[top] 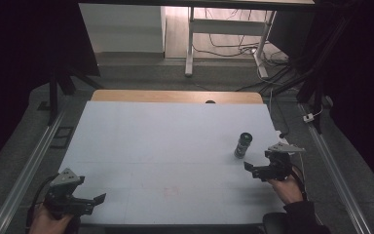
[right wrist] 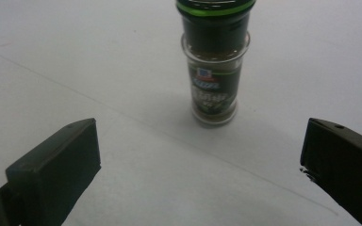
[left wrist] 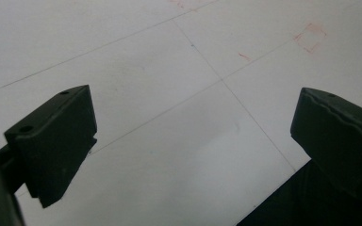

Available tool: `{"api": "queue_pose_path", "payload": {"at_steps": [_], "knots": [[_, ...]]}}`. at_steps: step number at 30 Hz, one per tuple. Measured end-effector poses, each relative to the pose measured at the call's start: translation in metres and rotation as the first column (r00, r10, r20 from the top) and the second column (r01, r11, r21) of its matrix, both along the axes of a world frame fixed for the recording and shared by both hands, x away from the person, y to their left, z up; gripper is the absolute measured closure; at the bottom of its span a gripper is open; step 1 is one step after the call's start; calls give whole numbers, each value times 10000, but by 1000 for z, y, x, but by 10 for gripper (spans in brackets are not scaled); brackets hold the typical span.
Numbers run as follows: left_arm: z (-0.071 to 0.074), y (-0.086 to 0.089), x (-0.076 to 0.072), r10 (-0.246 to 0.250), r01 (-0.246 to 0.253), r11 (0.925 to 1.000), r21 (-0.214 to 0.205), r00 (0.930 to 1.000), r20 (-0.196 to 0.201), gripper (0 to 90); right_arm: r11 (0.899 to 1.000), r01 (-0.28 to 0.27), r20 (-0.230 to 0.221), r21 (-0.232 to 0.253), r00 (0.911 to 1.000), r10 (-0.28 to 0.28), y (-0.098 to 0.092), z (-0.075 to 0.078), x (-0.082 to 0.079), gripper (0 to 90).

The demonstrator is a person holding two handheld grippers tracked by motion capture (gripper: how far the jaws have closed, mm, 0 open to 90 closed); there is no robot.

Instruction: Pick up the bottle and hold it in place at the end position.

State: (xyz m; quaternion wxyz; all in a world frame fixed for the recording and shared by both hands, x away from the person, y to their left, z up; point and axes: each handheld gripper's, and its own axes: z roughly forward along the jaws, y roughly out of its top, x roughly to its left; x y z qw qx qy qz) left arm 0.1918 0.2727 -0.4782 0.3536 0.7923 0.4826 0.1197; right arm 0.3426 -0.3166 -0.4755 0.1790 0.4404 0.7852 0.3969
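Standing upright spice jar [right wrist: 215, 70], right tool [right wrist: 200, 165] spread before it, left tool [left wrist: 193, 146] spread.

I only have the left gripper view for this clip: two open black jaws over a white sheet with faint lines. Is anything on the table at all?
Observer: Yes. A small spice jar stands upright toward the right side of the white table.
Reviewer: How near is the other gripper to it?
Observer: The right gripper sits just short of the jar on the person's side, jaws wide open, not touching it; in its own view the jar stands ahead, between the two jaws.
Reviewer: Any detail on the jar?
Observer: In the right gripper view it is clear, with dark contents, a dark label and a dark cap with a green ring.
Reviewer: And my gripper?
Observer: The left gripper is at the near left corner of the table, far from the jar.
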Motion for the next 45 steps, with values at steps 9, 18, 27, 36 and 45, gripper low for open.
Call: {"api": "queue_pose_path", "payload": {"at_steps": [9, 18, 27, 36, 45], "knots": [[0, 0, 0, 4, -4, 10000, -9, 10000, -30, 21, 9991, -105, -204, -407, 9997, 96, 5, -9, 18, 0], [0, 0, 1, 1, -1, 10000, -33, 10000, -51, 21, 9971, -373, -339, -659, 9988, 351, 9, -20, 34, 0], [0, 1, 1, -1, 1, 10000, -53, 10000, -79, 21, 9960, -713, -459, -537, 9966, 689, 14, -28, 49, 0], [-1, 0, 1, -17, 17, 10000, -27, 9999, -115, 21, 9910, -1123, -448, -725, 9930, 1093, 16, -34, 60, 27], [-1, 0, 2, -3, 3, 10000, -30, 9999, -162, 21, 9863, -1442, -249, -801, 9895, 1427, 17, -34, 67, 259]]}}
